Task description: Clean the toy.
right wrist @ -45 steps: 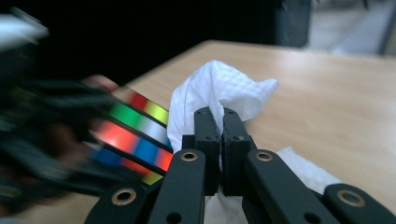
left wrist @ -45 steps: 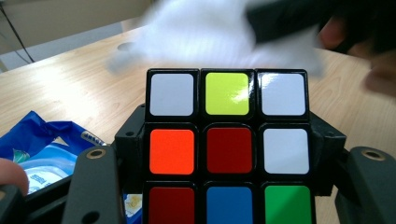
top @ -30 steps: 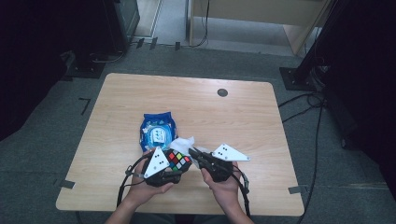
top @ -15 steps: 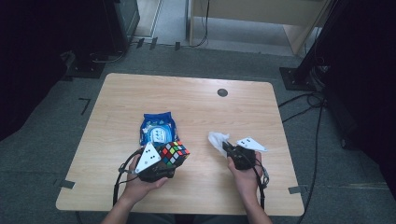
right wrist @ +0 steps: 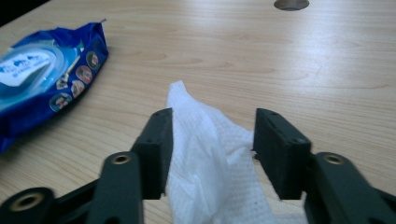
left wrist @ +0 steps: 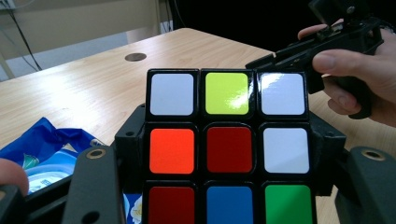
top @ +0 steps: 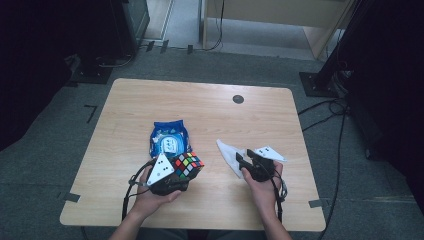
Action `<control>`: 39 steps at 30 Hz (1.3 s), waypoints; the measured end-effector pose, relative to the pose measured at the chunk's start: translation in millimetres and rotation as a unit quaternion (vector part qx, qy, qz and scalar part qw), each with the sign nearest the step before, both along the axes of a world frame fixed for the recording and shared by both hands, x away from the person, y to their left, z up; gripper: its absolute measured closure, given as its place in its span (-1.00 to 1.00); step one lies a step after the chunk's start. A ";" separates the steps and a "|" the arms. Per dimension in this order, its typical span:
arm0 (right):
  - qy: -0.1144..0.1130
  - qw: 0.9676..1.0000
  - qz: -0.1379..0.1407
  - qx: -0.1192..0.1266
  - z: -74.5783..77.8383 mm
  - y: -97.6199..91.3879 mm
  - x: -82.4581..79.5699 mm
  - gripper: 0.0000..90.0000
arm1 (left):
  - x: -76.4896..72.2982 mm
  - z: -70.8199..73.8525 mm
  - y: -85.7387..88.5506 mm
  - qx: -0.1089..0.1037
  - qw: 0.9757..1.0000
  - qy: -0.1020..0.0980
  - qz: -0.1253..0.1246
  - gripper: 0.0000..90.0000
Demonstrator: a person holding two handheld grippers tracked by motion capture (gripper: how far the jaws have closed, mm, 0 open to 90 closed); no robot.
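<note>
My left gripper (top: 181, 174) is shut on a colourful puzzle cube (top: 189, 162) and holds it just above the table's front left. In the left gripper view the cube (left wrist: 229, 149) sits squarely between the jaws. A crumpled white wipe (top: 227, 152) lies on the table to the right. My right gripper (top: 244, 159) stands low over the wipe's near end. Its jaws have just been opening; in the right gripper view the wipe (right wrist: 210, 154) lies loose between them, brushing one pad (right wrist: 159, 144) without being pressed by both.
A blue pack of wet wipes (top: 169, 137) lies flat behind the cube, near the middle of the wooden table (top: 200, 105). A round cable hole (top: 238, 99) sits toward the far edge. Dark stands and cables surround the table on the floor.
The right hand moved right and down, away from the cube, carrying the wipe to the table. Its jaws then parted and the wipe came free. The left hand and cube stayed put.
</note>
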State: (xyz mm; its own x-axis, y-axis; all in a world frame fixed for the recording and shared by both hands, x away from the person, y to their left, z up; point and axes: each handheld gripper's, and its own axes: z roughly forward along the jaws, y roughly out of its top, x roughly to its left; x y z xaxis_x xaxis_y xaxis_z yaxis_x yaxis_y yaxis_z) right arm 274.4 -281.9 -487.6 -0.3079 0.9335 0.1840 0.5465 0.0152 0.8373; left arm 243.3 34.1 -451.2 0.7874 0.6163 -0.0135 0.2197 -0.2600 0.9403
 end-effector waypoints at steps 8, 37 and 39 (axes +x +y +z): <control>-0.019 0.999 0.036 0.032 22.3 17.7 -11.1 -0.12 | 2.4 -3.1 -0.6 0.005 1.000 0.004 0.002 -0.24; 0.062 0.960 0.161 0.220 40.8 84.8 -33.7 -0.26 | -9.5 -10.2 -22.7 0.029 0.999 -0.030 -0.008 -0.24; 0.057 0.963 0.161 0.207 41.5 85.5 -34.9 -0.26 | -9.4 -10.8 -23.5 0.032 0.999 -0.029 -0.008 -0.24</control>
